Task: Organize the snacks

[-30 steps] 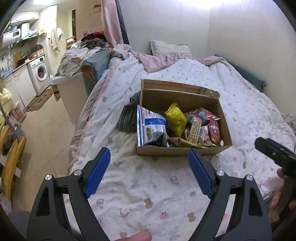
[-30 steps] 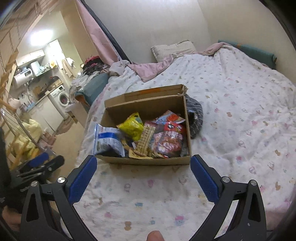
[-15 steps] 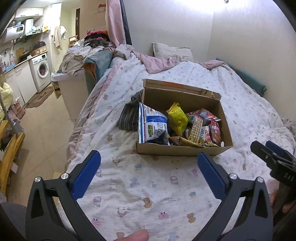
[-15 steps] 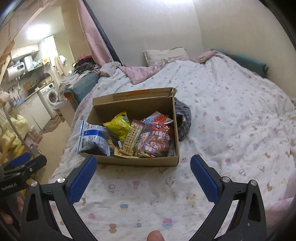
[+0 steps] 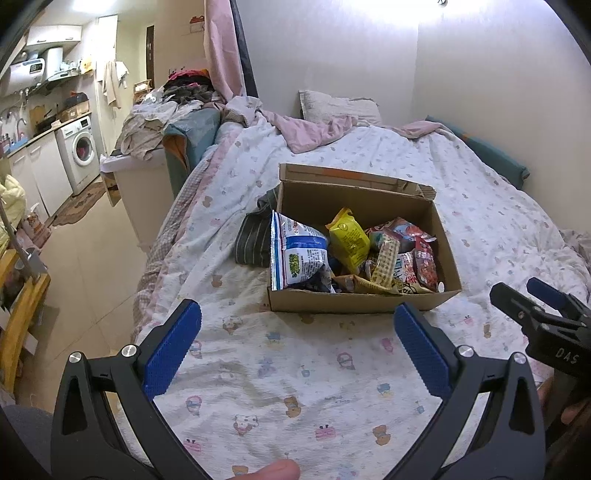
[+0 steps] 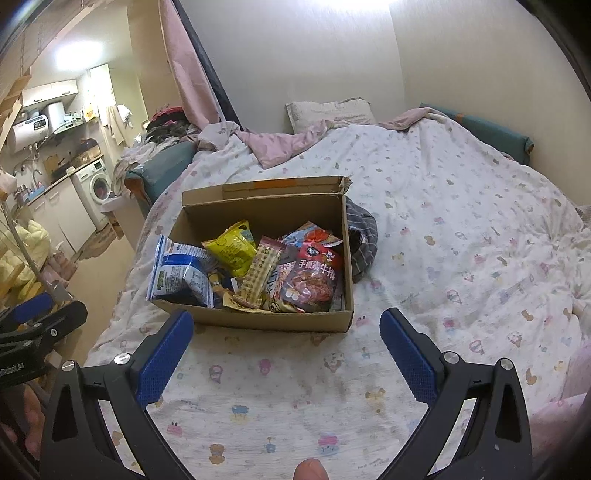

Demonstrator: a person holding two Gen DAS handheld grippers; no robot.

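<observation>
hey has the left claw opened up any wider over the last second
Yes. In its own wrist view the left claw now has its blue pads spread past both front corners of the cardboard box; a second ago they sat within them.

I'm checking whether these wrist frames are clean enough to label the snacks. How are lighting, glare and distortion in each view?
Left wrist view: wall overexposed up top, cardboard box sharp and evenly lit, fisheye bends the edges. Right wrist view: kitchen lamp flares, red snack bag shows slight sheen yet legible print, corners vignette black.
</observation>
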